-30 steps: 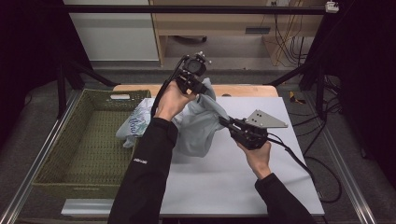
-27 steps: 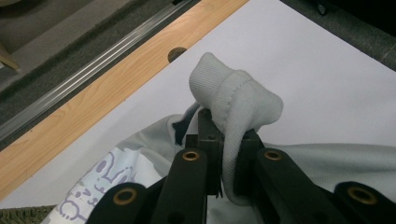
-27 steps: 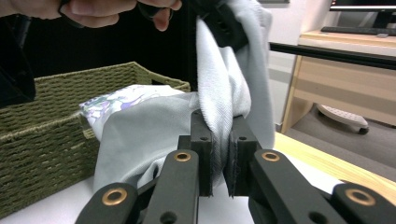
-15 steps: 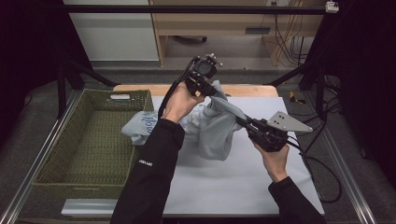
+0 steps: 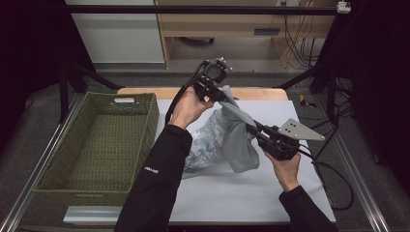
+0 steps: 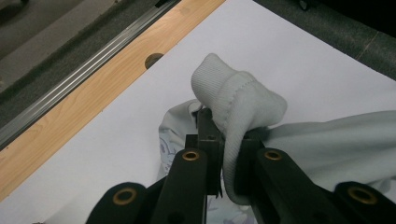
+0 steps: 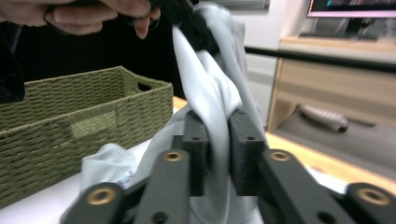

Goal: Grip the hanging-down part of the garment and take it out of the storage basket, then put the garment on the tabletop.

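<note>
A pale grey-blue garment (image 5: 227,137) with a printed front hangs between my two grippers above the white table (image 5: 251,203). My left gripper (image 5: 218,94) is raised at the back and shut on a ribbed cuff (image 6: 233,100) of the garment (image 6: 327,140). My right gripper (image 5: 252,128), lower and to the right, is shut on a fold of the same garment (image 7: 210,112). The cloth is stretched taut between them, and its lower part rests on the table.
A green woven basket (image 5: 96,145) stands empty at the left of the table, and shows as a basket (image 7: 70,126) beyond the cloth in the right gripper view. A wooden strip (image 5: 251,93) runs along the table's far edge. Cables trail off right.
Both grippers have drawn apart, the left rising toward the back and the right moving right. The garment is pulled tighter and lifted more off the table.
</note>
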A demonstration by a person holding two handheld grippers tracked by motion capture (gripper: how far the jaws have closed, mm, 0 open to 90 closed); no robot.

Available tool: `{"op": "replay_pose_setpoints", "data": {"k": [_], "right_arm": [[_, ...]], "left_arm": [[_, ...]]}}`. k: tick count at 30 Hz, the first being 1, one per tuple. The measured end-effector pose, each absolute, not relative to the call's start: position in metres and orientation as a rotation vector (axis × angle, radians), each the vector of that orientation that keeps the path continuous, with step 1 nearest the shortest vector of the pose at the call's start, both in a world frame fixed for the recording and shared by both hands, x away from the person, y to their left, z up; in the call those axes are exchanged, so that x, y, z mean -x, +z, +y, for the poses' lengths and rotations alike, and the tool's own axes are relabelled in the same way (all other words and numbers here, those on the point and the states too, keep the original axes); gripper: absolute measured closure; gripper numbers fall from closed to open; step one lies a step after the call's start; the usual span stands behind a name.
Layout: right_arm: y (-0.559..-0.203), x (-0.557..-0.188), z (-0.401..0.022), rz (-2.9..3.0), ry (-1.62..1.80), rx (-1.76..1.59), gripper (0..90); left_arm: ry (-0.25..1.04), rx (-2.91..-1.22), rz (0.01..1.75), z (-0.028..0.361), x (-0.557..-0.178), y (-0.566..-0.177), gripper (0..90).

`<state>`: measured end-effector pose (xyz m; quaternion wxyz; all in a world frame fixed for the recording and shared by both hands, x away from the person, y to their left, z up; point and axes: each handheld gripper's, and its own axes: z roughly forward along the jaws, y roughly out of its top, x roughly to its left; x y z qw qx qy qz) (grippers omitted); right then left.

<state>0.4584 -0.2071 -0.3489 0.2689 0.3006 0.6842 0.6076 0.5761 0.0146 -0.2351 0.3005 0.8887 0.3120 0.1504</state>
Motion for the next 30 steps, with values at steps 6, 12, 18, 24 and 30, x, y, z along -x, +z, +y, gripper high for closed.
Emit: {"op": "replay_pose_setpoints", "data": {"k": [6, 12, 18, 24, 30], "right_arm": [[-0.374, -0.457, -0.206, 1.855, 1.636, -0.879, 36.6], [-0.377, -0.454, -0.213, 1.775, 1.657, -0.925, 10.3], [-0.380, -0.450, -0.223, 1.731, 1.648, -0.945, 3.6], [-0.390, -0.443, -0.235, 1.733, 1.647, -0.958, 1.5], [-0.397, -0.440, -0.246, 1.731, 1.640, -0.968, 0.9]], "left_arm": [[0.390, -2.373, 0.840, 0.016, -0.579, -0.244, 84.6], [0.387, -2.368, 0.836, 0.016, -0.579, -0.248, 84.6], [0.380, -2.351, 0.830, 0.018, -0.576, -0.255, 84.5], [0.379, -2.345, 0.821, 0.019, -0.573, -0.273, 84.3], [0.352, -2.384, 0.805, 0.018, -0.570, -0.292, 84.2]]}}
